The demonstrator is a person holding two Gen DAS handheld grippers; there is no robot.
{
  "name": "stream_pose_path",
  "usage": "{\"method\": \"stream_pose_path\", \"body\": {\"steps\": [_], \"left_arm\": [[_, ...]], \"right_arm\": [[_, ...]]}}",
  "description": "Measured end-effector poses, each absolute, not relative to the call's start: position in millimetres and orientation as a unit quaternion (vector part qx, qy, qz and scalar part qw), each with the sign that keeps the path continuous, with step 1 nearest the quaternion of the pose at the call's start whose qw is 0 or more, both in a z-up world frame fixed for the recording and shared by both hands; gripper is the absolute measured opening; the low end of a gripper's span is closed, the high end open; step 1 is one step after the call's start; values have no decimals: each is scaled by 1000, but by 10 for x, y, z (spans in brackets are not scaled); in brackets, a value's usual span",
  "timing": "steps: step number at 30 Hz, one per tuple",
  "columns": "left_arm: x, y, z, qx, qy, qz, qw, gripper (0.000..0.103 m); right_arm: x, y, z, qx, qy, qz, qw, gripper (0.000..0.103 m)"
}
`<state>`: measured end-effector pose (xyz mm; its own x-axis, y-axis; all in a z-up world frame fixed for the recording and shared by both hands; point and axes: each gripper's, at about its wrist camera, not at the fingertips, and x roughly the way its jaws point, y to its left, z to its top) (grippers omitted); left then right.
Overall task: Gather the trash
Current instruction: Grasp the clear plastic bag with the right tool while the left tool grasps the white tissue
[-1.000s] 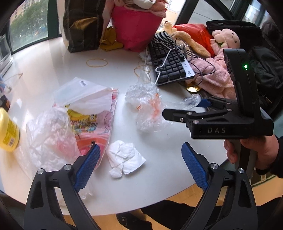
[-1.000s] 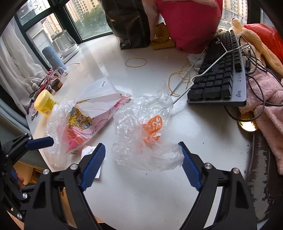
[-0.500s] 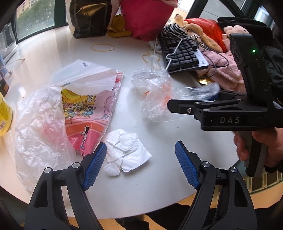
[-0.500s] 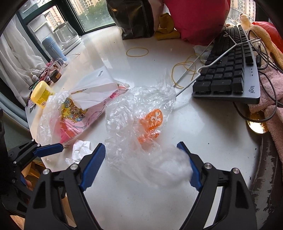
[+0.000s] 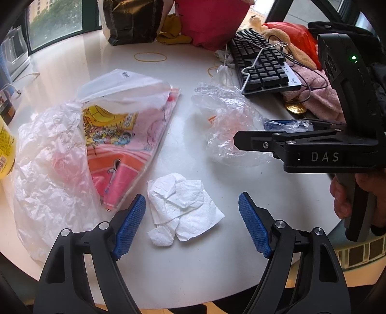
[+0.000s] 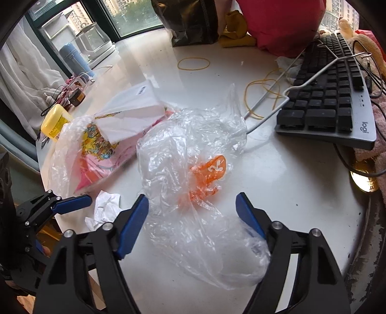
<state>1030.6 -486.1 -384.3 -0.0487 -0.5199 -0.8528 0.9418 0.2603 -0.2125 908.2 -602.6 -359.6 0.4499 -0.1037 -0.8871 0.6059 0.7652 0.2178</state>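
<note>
A crumpled white tissue lies on the white table just ahead of my open left gripper, between its blue fingertips. A clear plastic bag with orange print lies under and between the fingers of my open right gripper; it also shows in the left wrist view. A crumpled clear bag and a pink cartoon-print package lie at the left. The tissue shows in the right wrist view.
A black keyboard with a wire hanger on it sits at the right, beside pink cloth and plush toys. A yellow jar stands at the left edge. Rubber bands, a dark bag and a red bag stand at the back.
My left gripper moved forward and down until the tissue sits between its fingers. My right gripper moved forward over the clear bag, whose near end now lies between its fingers.
</note>
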Motion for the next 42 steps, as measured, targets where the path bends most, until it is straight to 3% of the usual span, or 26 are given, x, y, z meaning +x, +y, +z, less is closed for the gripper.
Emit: {"method": "stream_pose_path", "body": {"steps": [7, 12, 15, 17, 20, 23, 26, 42], "left_arm": [[10286, -4844, -3912, 231, 462, -556, 651, 67], [10302, -4837, -3928, 229, 461, -555, 653, 63], [10298, -4854, -3928, 230, 460, -554, 655, 58], [10307, -4871, -3921, 227, 463, -554, 654, 50], [10300, -4896, -3921, 227, 464, -557, 651, 42], [10283, -4923, -3926, 229, 463, -558, 650, 36], [10275, -4929, -3937, 234, 461, -555, 652, 22], [10325, -4901, -3966, 242, 454, -551, 658, 8]], "right_arm": [[9088, -6014, -3637, 260, 482, -213, 809, 65], [9077, -6005, -3652, 263, 484, -208, 808, 53], [9075, -6000, -3649, 265, 484, -204, 809, 39], [9074, -5987, -3648, 259, 487, -204, 809, 24], [9074, -5978, -3652, 256, 490, -203, 808, 18], [9080, -5962, -3646, 255, 490, -199, 809, 14], [9078, -5958, -3637, 255, 489, -199, 810, 10], [9084, -5965, -3606, 259, 490, -197, 809, 7]]}}
